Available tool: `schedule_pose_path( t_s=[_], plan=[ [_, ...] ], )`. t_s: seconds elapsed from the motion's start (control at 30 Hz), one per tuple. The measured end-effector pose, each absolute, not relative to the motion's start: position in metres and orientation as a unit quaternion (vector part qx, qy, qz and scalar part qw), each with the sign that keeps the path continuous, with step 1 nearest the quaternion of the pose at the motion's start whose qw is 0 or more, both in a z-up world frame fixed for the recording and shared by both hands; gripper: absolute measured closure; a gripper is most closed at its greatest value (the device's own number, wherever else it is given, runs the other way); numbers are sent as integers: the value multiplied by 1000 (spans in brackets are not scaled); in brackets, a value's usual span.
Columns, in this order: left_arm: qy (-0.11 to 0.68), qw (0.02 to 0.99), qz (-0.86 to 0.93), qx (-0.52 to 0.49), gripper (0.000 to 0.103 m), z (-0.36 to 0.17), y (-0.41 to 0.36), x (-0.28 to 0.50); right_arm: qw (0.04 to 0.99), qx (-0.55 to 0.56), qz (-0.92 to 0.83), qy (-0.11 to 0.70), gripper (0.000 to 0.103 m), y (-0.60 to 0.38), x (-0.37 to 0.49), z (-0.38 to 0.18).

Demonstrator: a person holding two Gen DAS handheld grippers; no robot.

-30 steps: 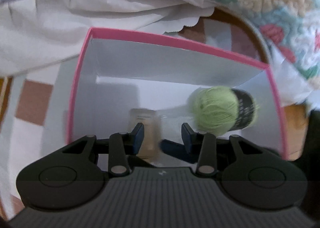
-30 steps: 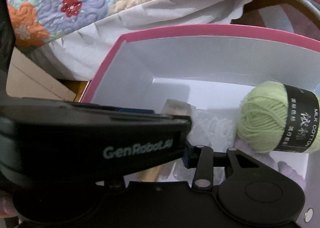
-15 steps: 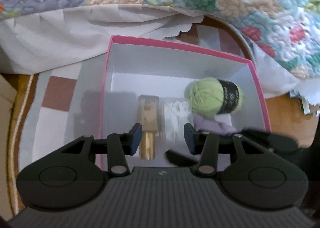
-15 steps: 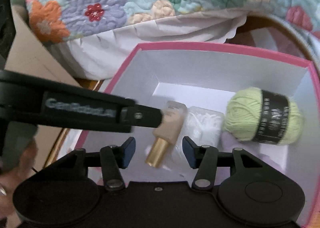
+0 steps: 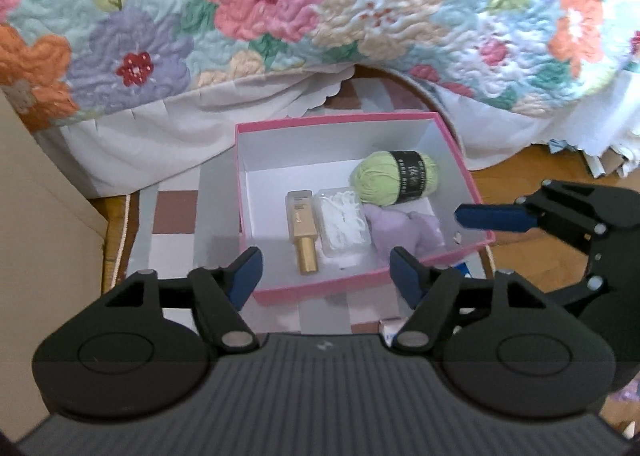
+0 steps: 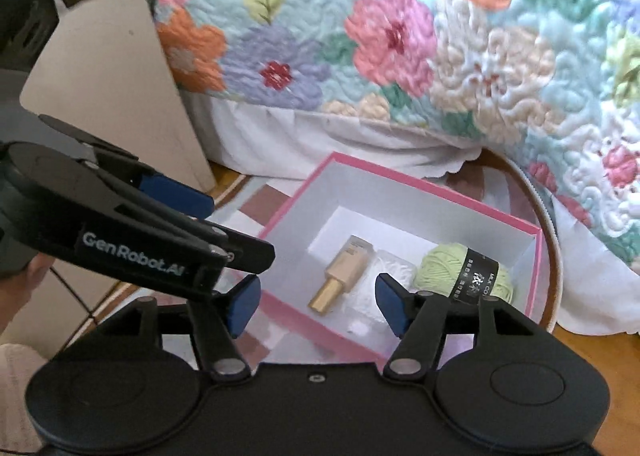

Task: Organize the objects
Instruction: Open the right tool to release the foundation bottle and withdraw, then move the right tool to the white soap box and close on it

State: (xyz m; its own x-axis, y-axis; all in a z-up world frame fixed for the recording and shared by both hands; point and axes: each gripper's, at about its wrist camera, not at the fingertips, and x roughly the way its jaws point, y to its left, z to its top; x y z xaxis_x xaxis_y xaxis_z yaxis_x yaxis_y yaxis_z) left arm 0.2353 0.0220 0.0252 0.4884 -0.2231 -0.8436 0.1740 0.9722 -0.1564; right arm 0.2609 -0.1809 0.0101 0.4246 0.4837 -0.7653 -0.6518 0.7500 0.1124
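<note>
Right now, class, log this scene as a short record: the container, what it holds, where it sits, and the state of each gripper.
container: pink box, open top, white inside
contents: green yarn ball with black band; gold-capped beige bottle, lying down; clear packet of white string; lilac soft item
arrangement: bottle and packet side by side, yarn behind the lilac item
surface: checked rug beside a floral quilt
left gripper: open, empty
right gripper: open, empty

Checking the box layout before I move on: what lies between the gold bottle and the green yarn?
A clear plastic packet of white pieces lies between the gold bottle and the green yarn, seen in both wrist views.
</note>
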Motion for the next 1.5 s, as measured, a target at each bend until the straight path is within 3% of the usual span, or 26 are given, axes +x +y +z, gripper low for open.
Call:
schedule_pose_path(
  t_s=[0.27, 0.77, 1.1, 1.23, 1.5],
  plan=[
    [492, 862, -121, -29, 28, 46, 30, 189, 857, -102, 326, 386, 20, -209, 224, 51],
    [505, 846, -166, -30, 23, 32, 29, 117, 849, -99, 332, 399, 18, -240, 149, 61],
    [502, 849, -161, -15, 21, -2, 16, 103, 857, -118, 332, 375, 18, -247, 113, 17],
    [487, 858, -163, -16, 21, -20, 14, 107, 869, -77, 347, 345, 18, -251, 103, -1],
    [478, 860, -176, -40, 23, -69, 4, 120, 857, -52, 350, 374, 18, -238, 109, -59]
  ],
)
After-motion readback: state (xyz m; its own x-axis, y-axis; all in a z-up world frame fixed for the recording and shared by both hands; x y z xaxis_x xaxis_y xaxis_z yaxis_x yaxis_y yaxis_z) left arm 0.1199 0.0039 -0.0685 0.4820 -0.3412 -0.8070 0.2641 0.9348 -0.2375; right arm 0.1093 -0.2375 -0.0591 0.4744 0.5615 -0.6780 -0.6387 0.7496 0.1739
